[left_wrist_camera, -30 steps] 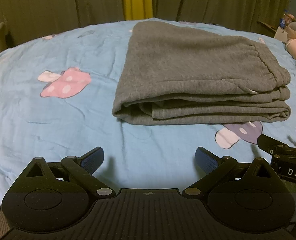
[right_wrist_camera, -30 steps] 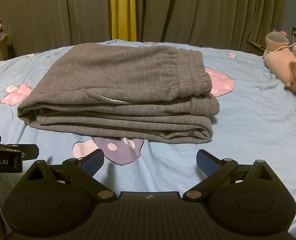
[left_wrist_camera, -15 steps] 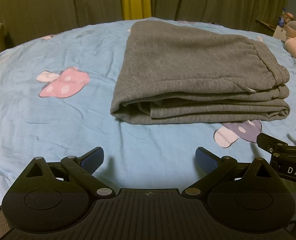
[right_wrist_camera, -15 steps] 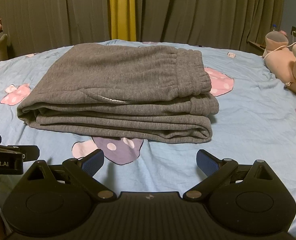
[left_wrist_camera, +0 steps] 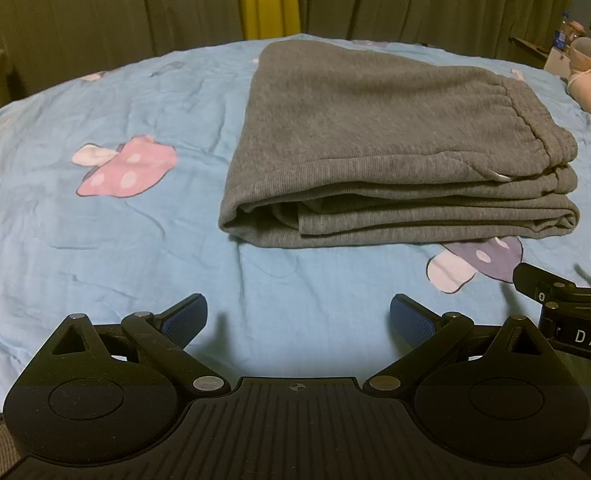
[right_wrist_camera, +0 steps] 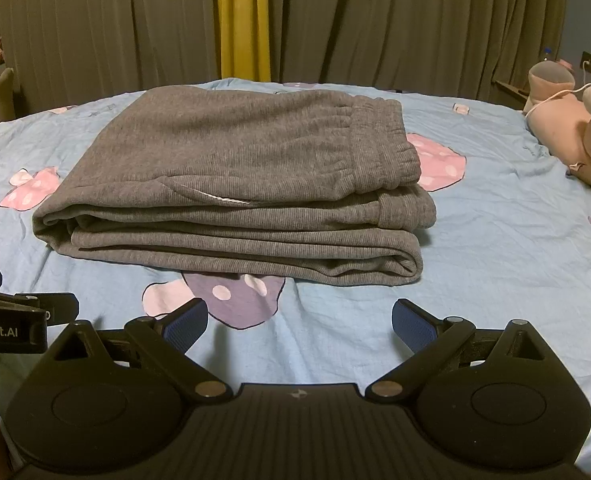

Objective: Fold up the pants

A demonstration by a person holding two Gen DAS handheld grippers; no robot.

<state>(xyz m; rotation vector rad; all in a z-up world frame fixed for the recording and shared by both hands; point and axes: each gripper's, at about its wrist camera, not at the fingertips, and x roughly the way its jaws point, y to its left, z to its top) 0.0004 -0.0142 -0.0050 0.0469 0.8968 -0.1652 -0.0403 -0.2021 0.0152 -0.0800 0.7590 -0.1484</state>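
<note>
Grey sweatpants (left_wrist_camera: 379, 140) lie folded into a flat stack of several layers on the blue bed sheet (left_wrist_camera: 95, 248), elastic waistband toward the right. The right wrist view shows the same pants (right_wrist_camera: 235, 184) straight ahead, folded edges facing me. My left gripper (left_wrist_camera: 298, 320) hovers open over bare sheet, short of the stack's near left corner. My right gripper (right_wrist_camera: 300, 322) is open too, above a purple mushroom print just in front of the stack. Neither gripper touches the pants. Each gripper's side shows at the edge of the other's view.
The sheet carries pink mushroom prints (left_wrist_camera: 125, 168) and a purple one (right_wrist_camera: 235, 296). Pink plush toys (right_wrist_camera: 571, 136) with a white cord lie at the right edge of the bed. Dark curtains with a yellow strip (right_wrist_camera: 243, 20) hang behind the bed.
Both grippers have stayed open and nearly still. The left view has shifted slightly, so the pants sit a little lower in it. The pants have not moved.
</note>
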